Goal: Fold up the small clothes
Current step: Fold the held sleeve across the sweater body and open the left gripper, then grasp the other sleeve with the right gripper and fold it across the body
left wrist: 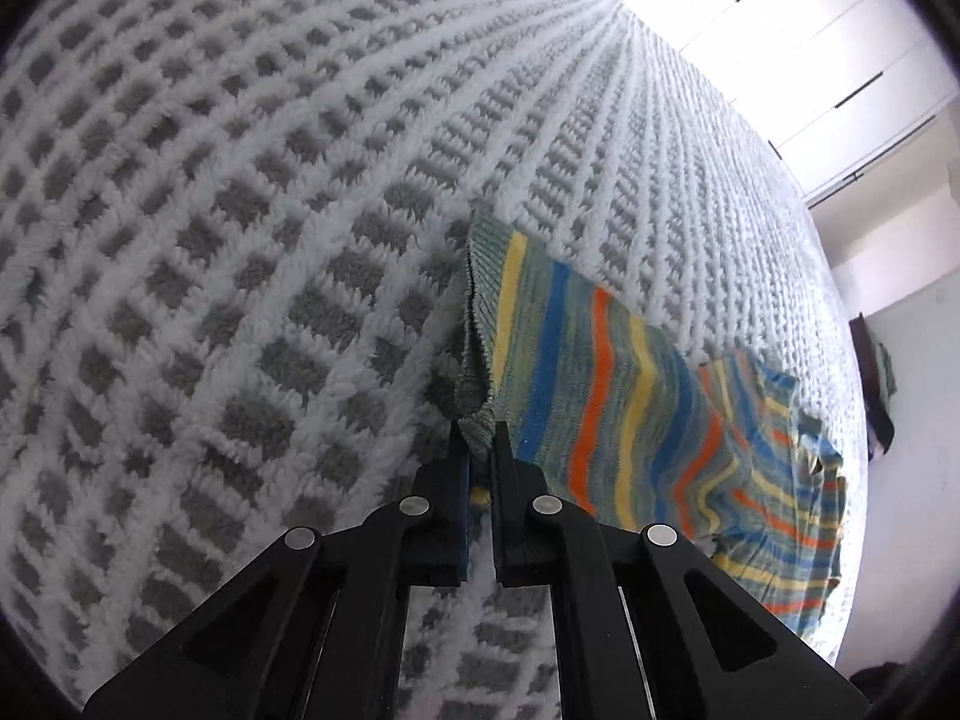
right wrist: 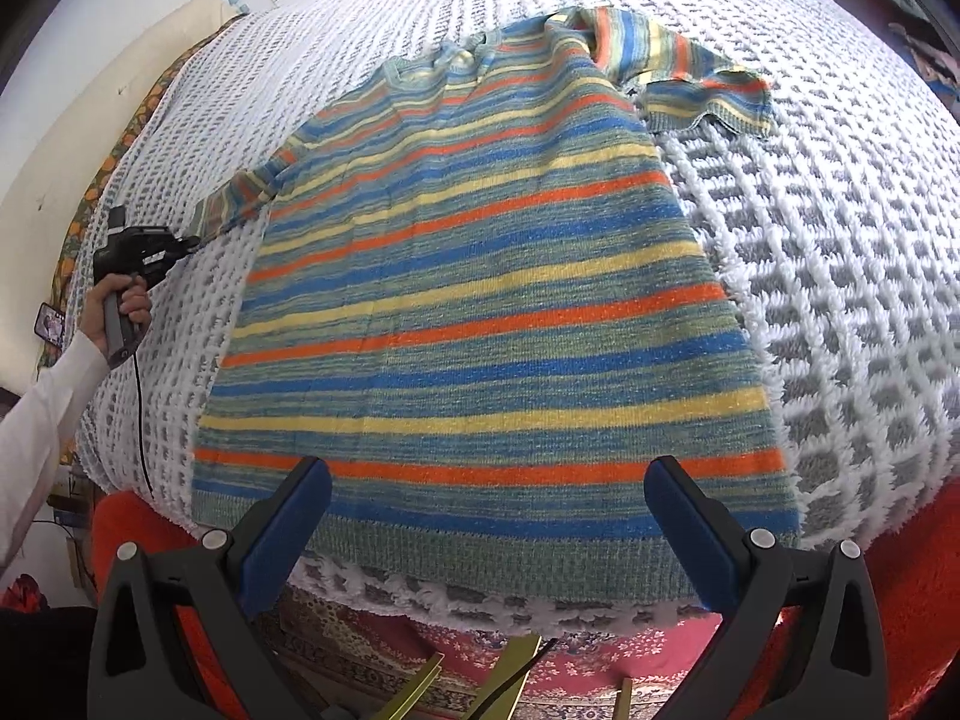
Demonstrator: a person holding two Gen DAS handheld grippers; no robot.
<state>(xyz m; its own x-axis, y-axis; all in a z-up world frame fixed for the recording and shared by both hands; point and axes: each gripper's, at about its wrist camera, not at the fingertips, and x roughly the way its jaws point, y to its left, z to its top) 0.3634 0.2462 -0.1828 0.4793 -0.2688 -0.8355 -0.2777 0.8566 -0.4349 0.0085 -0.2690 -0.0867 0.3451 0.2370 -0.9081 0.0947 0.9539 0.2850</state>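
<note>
Striped sweater (right wrist: 480, 300) spread flat on bed blanket (right wrist: 840, 240); left gripper (left wrist: 478, 438) jaws pinch sleeve cuff (left wrist: 480, 324) for folding inward; right gripper (right wrist: 489, 492) hovers over hem, jaws open.

No text, label, brand, number or sign can be read in either view; the phone (right wrist: 50, 324) at the bed's edge shows a lit screen, but it is too small to make anything out

sweater (right wrist: 492, 276) flat on blanket (right wrist: 840, 240), left claw (left wrist: 478, 438) at sleeve
</note>
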